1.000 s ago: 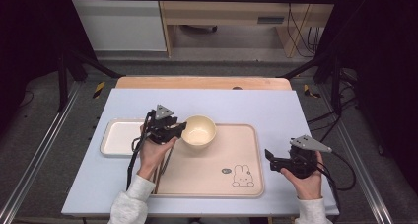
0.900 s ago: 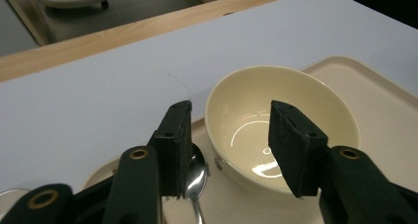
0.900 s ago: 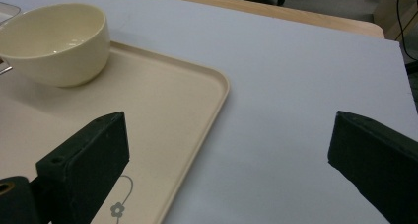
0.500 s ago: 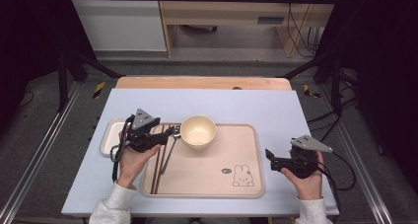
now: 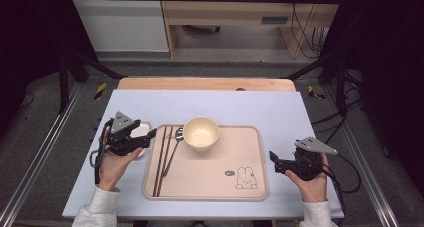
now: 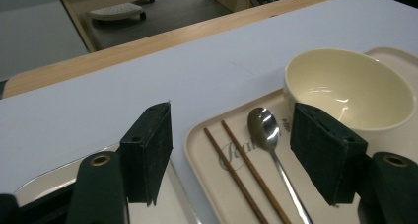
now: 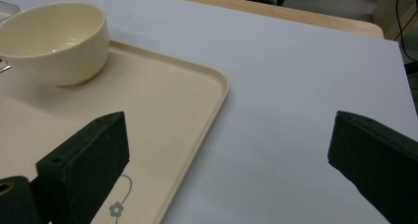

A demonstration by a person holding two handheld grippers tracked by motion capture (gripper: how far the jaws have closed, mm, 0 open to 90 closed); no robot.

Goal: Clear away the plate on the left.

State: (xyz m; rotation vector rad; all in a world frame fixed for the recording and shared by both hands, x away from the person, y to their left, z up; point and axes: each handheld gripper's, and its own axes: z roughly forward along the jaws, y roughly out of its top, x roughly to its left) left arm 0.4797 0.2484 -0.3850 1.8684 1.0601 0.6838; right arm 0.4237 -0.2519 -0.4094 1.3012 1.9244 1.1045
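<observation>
On my beige rectangular plastic tray (image 6: 207, 150) there is a line of faint cursive print, half hidden under the brown wooden chopsticks (image 6: 241, 174) and the silver metal spoon (image 6: 266, 135); I cannot make out the letters.

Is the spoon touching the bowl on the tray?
Cannot tell. In the high view the spoon head lies right beside the bowl; in the left gripper view the right jaw hides where they would meet.

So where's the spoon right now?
In the high view the spoon lies on the left part of the beige tray, between the chopsticks and the cream bowl, just right of the open left gripper.
</observation>
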